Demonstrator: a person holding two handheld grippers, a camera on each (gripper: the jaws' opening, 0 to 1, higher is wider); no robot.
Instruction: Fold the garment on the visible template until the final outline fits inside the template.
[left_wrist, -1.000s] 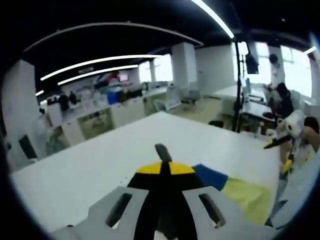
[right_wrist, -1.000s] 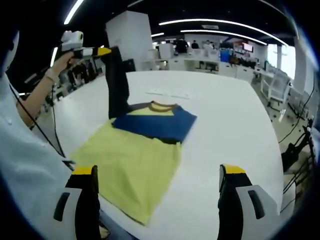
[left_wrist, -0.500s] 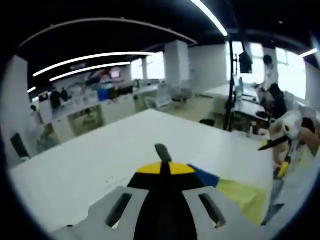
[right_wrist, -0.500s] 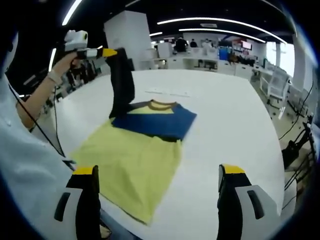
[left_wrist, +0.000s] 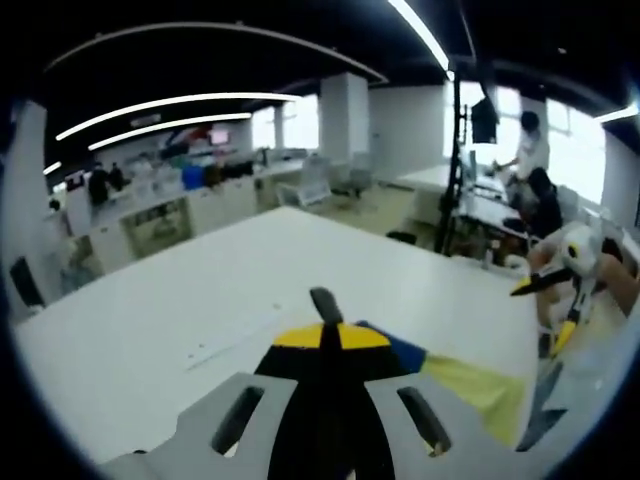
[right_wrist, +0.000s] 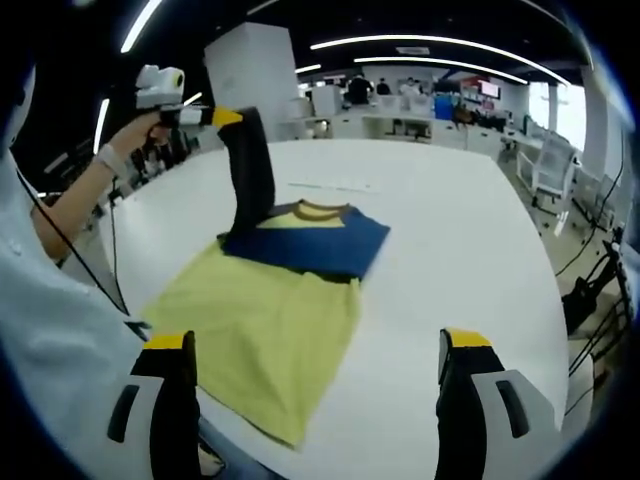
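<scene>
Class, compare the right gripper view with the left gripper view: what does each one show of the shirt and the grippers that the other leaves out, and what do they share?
Right gripper view alone: the whole yellow and navy shirt spread flat, the left gripper lifting its dark sleeve above the table, and the right gripper with jaws wide apart and empty.

Left gripper view alone: the left gripper's jaws closed on dark cloth seen close up, and the right gripper from the outside.

Both: the white table, the shirt, and the office behind.
</scene>
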